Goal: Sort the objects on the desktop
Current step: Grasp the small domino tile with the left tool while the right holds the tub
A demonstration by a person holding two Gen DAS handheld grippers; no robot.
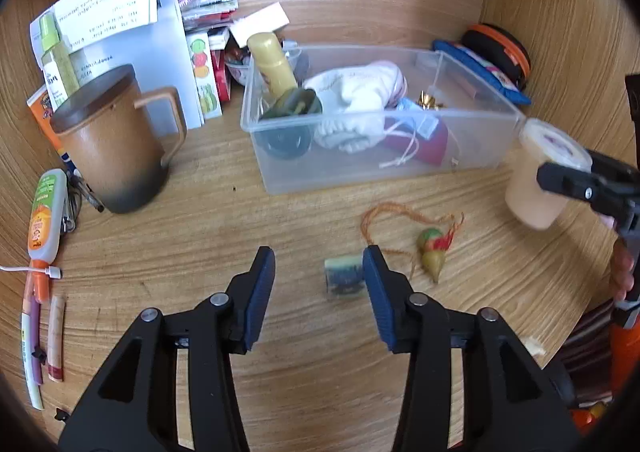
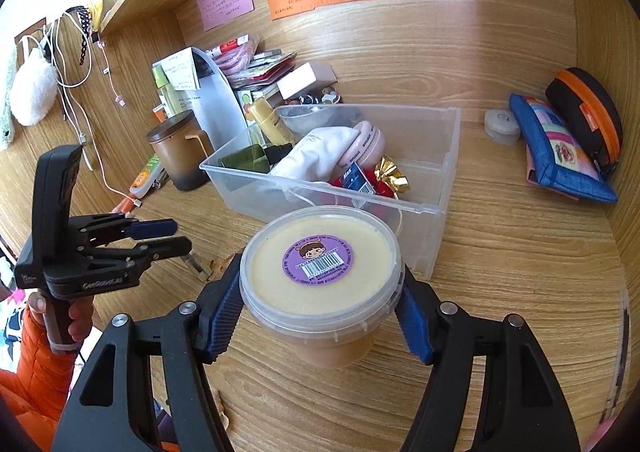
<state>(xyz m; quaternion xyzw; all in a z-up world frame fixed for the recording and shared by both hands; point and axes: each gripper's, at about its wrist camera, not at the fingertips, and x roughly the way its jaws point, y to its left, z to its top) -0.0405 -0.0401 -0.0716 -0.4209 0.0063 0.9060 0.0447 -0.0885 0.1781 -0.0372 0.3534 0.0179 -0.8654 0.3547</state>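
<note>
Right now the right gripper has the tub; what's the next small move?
Probably carry the tub forward over the clear bin before releasing. The right gripper is clamped on it just short of the bin's near wall, and the bin already holds sorted items. The left gripper is open and apart.

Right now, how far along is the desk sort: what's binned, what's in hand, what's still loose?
Binned already: the clear bin holds a yellow bottle, a white cloth and other bits. In hand: the right gripper is shut on the lidded tub, held near the bin. Left: the small block and tasselled charm lie loose on the desk; the left gripper is open beside the block.
</note>
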